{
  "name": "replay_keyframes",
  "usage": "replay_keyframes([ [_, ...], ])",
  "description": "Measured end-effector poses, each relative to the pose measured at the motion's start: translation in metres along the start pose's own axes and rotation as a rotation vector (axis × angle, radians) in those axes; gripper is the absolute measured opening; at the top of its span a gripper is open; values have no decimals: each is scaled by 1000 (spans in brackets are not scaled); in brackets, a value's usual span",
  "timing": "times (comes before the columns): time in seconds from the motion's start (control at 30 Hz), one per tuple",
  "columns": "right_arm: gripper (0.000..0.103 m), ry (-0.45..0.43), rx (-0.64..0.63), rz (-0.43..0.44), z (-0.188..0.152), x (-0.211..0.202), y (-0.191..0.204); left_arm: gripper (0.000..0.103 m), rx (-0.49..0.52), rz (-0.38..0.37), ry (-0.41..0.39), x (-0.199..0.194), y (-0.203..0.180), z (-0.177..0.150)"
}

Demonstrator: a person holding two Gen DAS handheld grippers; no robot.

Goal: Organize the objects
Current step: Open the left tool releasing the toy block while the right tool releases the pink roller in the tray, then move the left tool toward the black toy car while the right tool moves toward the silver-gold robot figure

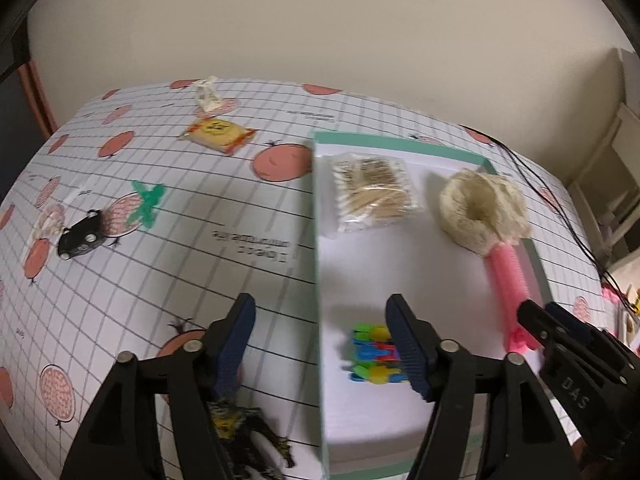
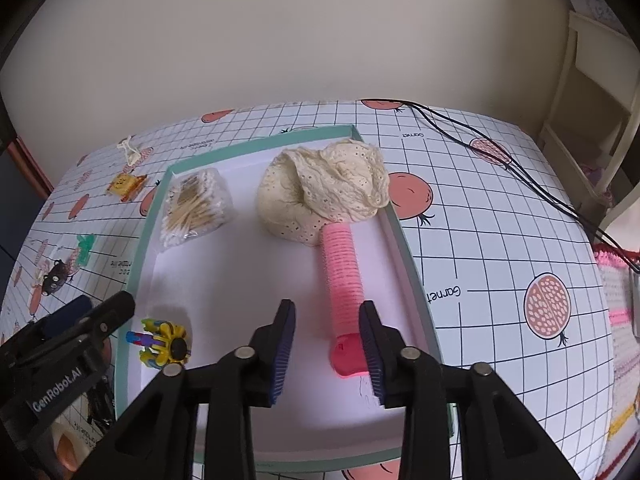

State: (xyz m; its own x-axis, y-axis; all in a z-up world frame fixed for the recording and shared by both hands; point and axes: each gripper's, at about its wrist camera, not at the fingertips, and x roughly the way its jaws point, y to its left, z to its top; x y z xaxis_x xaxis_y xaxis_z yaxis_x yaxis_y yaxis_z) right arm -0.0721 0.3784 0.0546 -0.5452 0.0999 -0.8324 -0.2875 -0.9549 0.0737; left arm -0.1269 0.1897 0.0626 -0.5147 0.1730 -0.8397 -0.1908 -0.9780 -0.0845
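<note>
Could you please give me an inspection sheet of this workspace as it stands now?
Surface: table under a grid-and-fruit print cloth.
Job's things: teal-rimmed white box holding a cotton swab pack, cream lace cloth, pink hair roller and multicolored toy.
Clutter: on the cloth outside the box, a yellow packet, white wrapper, green clip, black toy car, dark fringed item.
Grippers: left gripper open, over the box's left wall; right gripper open, roller end between its fingers.
Cables: black cables across the far right corner.
Surroundings: plain wall; cream shelf unit at right.
</note>
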Motion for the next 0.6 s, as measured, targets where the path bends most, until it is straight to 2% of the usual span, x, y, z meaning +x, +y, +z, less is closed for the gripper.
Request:
replay_keyframes([
  [0.1,50,-7,3,0,0,-1,0,70,-28,27,-2,1,10,1],
  [0.13,58,-10,4,0,0,-1,0,71,-35,31,-1,2,12,1],
  [0.17,62,-12,5,3,0,-1,0,74,-41,37,-1,2,15,1],
  [0.23,64,-15,4,4,0,-1,1,85,-53,46,-6,2,19,2],
  [0.33,74,-16,4,14,0,-1,1,88,-68,54,-14,1,27,2],
  [0.43,78,-17,0,13,0,-1,4,91,-74,66,-19,1,33,4],
  [0.6,90,-25,3,12,0,-1,5,94,-88,69,-17,1,42,5],
])
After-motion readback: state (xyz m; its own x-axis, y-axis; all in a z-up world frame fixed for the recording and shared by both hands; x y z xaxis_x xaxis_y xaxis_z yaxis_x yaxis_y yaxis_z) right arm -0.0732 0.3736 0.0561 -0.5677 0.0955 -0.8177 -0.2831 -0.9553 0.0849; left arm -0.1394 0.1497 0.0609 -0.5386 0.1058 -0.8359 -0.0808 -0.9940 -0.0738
